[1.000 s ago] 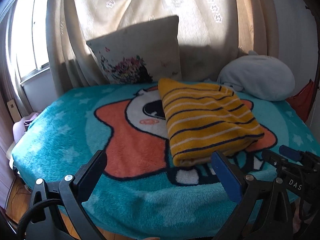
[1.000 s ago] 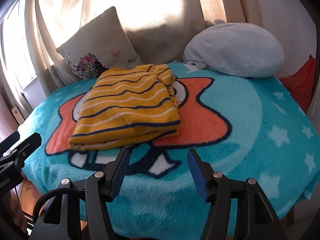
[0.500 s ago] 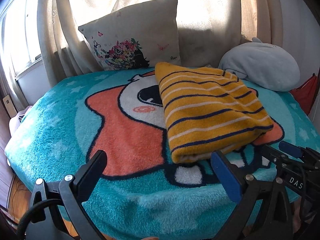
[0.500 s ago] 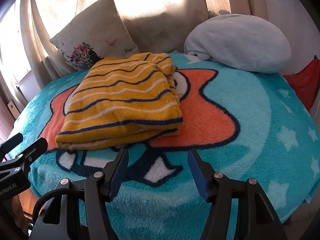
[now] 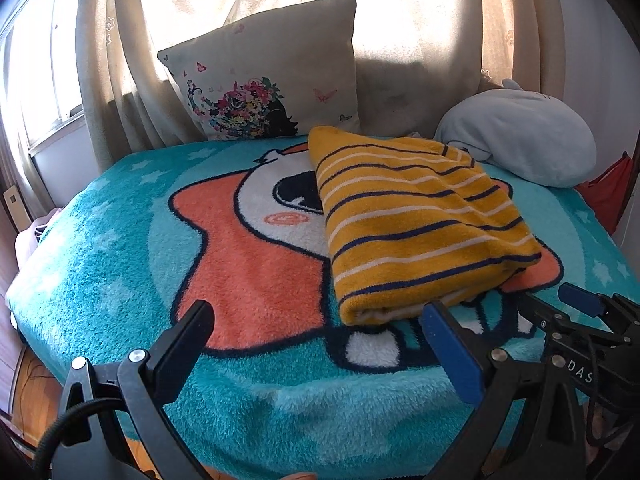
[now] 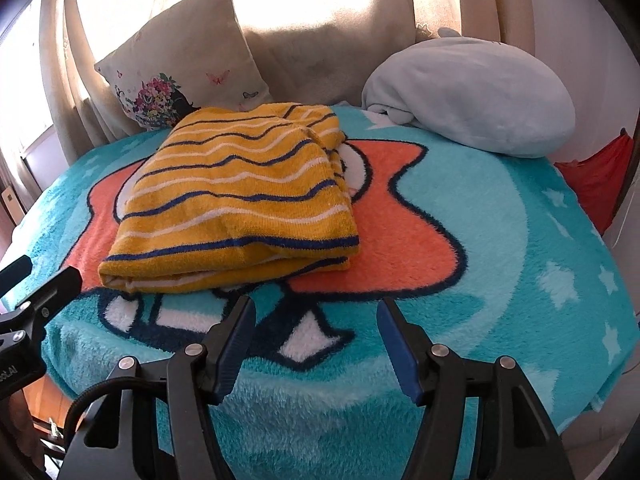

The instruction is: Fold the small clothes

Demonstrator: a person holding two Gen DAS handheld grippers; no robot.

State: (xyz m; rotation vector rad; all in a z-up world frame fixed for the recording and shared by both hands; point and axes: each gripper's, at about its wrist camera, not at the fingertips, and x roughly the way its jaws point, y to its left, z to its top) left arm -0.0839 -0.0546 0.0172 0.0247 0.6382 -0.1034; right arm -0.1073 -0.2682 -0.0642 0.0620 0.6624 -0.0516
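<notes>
A yellow garment with navy and white stripes (image 5: 416,220) lies folded in a thick rectangle on the teal cartoon blanket (image 5: 120,248). It also shows in the right wrist view (image 6: 240,200). My left gripper (image 5: 316,320) is open and empty, over the blanket's near edge, just left of the garment's near corner. My right gripper (image 6: 316,316) is open and empty, just in front of the garment's near edge. The right gripper shows at the right of the left wrist view (image 5: 576,312); the left gripper shows at the left of the right wrist view (image 6: 36,292).
A beige floral cushion (image 5: 272,76) leans on the curtain (image 5: 400,12) at the back. A pale blue plush pillow (image 5: 520,136) lies at the back right, with red fabric (image 6: 596,176) beside it. The blanket drops off at the near edge.
Both grippers have moved forward and closer to the folded garment, which looms larger in both views. Jaws stay open. The garment has not moved.
</notes>
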